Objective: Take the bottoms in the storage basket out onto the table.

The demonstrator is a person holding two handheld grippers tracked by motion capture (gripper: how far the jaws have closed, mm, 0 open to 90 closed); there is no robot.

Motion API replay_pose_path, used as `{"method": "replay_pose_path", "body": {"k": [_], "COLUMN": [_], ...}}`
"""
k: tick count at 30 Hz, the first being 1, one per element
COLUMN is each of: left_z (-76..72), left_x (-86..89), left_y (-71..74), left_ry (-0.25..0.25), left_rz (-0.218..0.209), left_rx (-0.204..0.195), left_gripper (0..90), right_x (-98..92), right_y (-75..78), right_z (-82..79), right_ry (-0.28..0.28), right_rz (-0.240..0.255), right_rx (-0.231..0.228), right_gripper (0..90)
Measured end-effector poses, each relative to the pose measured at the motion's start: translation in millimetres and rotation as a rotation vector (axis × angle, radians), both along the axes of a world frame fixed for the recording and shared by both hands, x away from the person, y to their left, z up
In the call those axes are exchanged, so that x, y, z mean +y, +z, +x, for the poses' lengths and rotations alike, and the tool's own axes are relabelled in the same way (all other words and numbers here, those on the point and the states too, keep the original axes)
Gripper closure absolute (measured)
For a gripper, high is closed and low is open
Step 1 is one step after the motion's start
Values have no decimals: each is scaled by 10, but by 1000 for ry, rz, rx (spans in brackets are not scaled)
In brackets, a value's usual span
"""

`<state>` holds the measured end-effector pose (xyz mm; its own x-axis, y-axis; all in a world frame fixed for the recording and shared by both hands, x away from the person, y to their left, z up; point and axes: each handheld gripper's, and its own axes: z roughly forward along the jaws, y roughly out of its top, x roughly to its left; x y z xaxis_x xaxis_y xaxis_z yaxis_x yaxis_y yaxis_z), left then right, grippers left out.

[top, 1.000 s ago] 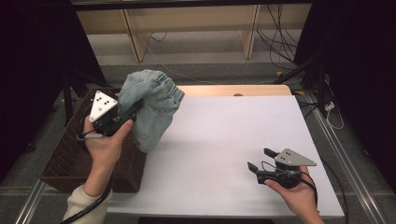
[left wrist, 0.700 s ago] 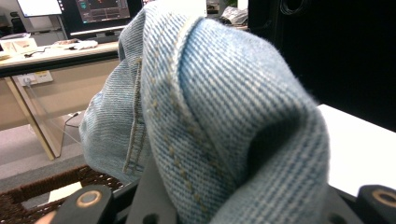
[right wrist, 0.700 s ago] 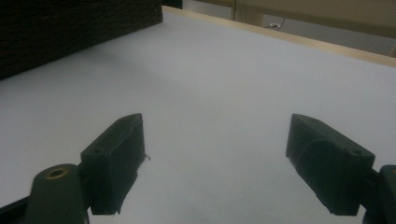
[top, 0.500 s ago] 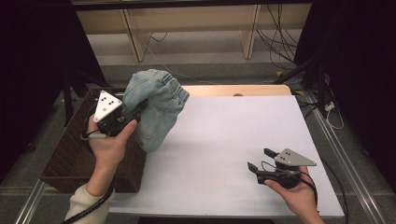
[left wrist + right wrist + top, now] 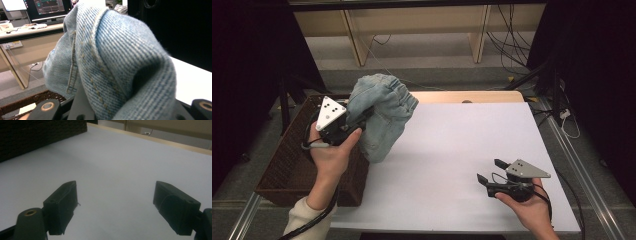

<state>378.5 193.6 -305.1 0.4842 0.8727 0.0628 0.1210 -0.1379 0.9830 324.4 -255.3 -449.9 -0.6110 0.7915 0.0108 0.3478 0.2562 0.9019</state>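
Two tongs: one busy, one idle
Table [image 5: 472, 150]: white, bare by right gripper
Basket [image 5: 287, 165]: below left gripper
Jeans [image 5: 382, 115]: lifted a bit higher than before, nearly out of basket, hem dangling
Left gripper [image 5: 364, 116]: clamped on denim
Right gripper [image 5: 488, 171]: jaws wide apart, empty

One denim garment [image 5: 382, 112], one wicker basket [image 5: 287, 165], two hand-held grippers [image 5: 362, 119] [image 5: 491, 170]

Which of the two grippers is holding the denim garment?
The left gripper, held over the wicker basket, is shut on the denim garment. The right gripper stands open and empty above the white table.
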Motion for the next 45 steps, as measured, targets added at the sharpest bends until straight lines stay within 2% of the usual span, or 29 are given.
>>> {"method": "replay_pose_path", "body": {"k": [45], "left_z": [30], "left_x": [-406], "left_y": [-122], "left_ry": [-109], "left_rz": [44], "left_rx": [35], "left_gripper": [719], "right_x": [-13], "right_y": [5], "right_z": [0], "right_ry": [0], "right_rz": [6], "right_rx": [-2], "right_gripper": [207]}}
